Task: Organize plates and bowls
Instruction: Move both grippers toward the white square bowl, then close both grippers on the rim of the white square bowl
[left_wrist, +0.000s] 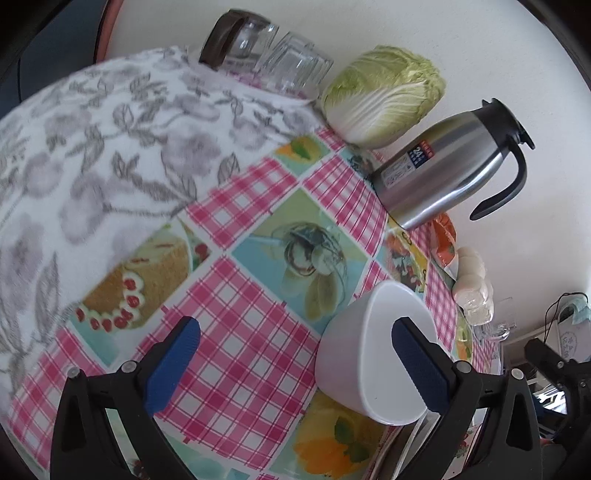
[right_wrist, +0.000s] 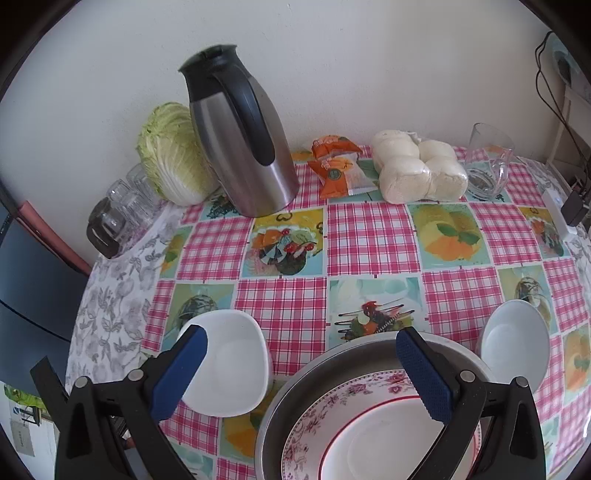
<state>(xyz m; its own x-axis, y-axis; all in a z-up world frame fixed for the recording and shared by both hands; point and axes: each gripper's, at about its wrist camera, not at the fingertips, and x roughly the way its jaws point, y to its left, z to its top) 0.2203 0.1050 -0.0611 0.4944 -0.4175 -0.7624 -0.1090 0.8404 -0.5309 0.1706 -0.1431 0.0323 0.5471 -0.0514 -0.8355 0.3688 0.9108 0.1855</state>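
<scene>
A white squarish bowl (left_wrist: 354, 354) stands on the checked tablecloth; my left gripper (left_wrist: 295, 354) is open, its right finger over the bowl's mouth and its left finger clear of it. In the right wrist view the same bowl (right_wrist: 232, 365) sits at lower left. A metal basin (right_wrist: 295, 398) holds a flower-rimmed plate (right_wrist: 369, 428) at the bottom centre. A second white bowl (right_wrist: 515, 343) stands to its right. My right gripper (right_wrist: 301, 365) is open and empty above the basin's far rim.
Along the wall stand a steel thermos jug (right_wrist: 240, 144), a napa cabbage (right_wrist: 171, 155), upturned glasses (right_wrist: 122, 206), an orange snack packet (right_wrist: 338, 166), bagged buns (right_wrist: 417, 170) and a clear jug (right_wrist: 487, 162). A floral cloth (left_wrist: 92, 155) covers the table's left side.
</scene>
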